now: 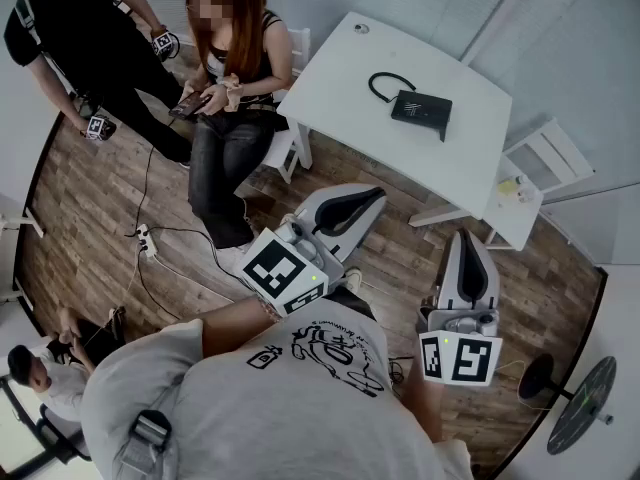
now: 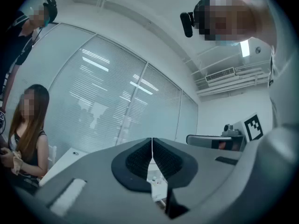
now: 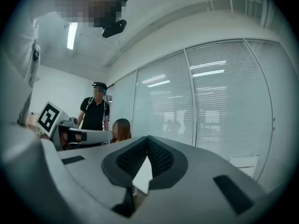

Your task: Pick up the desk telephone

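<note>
The black desk telephone (image 1: 421,110) lies flat on the white table (image 1: 340,78), its curled cord looping off to the left. Both grippers hang level over the wooden floor, short of the table's near edge and well apart from the phone. My left gripper (image 1: 374,197) is shut, its black pads pressed together with nothing between them (image 2: 152,146). My right gripper (image 1: 468,237) is also shut and empty (image 3: 147,146). The phone is in neither gripper view; only a strip of the white table (image 3: 142,174) shows below the right gripper's shut pads.
A person sits on a white chair (image 1: 236,78) at the table's left end, and another stands behind (image 1: 75,28). A white chair (image 1: 546,155) and a small white stand (image 1: 515,196) are right of the table. A power strip with cable (image 1: 148,240) lies on the floor.
</note>
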The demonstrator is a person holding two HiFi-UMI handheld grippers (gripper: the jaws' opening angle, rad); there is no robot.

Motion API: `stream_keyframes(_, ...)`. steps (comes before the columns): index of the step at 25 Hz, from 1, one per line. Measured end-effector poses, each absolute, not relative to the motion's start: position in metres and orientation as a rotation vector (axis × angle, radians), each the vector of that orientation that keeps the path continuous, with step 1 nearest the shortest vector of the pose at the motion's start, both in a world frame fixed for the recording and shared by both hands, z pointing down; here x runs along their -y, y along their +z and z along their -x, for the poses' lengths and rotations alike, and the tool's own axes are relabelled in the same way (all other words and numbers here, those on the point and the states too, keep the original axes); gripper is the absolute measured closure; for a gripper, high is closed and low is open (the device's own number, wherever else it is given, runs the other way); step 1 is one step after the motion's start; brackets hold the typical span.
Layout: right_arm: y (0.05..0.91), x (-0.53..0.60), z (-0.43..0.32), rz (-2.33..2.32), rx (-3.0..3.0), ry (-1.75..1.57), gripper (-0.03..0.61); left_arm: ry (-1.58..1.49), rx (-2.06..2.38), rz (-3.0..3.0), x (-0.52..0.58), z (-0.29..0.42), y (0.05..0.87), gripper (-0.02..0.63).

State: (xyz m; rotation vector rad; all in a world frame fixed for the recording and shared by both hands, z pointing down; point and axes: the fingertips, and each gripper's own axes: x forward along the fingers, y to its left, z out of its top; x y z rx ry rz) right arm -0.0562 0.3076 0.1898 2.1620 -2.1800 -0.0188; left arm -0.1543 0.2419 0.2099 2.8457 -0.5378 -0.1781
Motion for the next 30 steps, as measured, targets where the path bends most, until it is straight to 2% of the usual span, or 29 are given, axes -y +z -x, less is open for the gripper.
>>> stream_keyframes(7,0.196,-0.289,0.084,-2.138,2.179,-0.036,0.572,-0.186,0.489,-2.83,-0.23,0.172,0.219,0.606)
stream_keyframes(14,0.197,-0.274,0.081,-2.175,2.175,-0.026,0.572,-0.165,0.492,-2.823,-0.214,0.169,0.226,0.606)
stream_keyframes(22,0.209,-0.234,0.042,-2.16,2.229,0.004,0.572,-0.13,0.54,-2.815,-0.179,0.133,0.236,0.606)
stream_keyframes(30,0.199,-0.185,-0.038,-2.123,2.276,-0.038,0.572,-0.1,0.589,-2.832,-0.132,0.057,0.229,0.606)
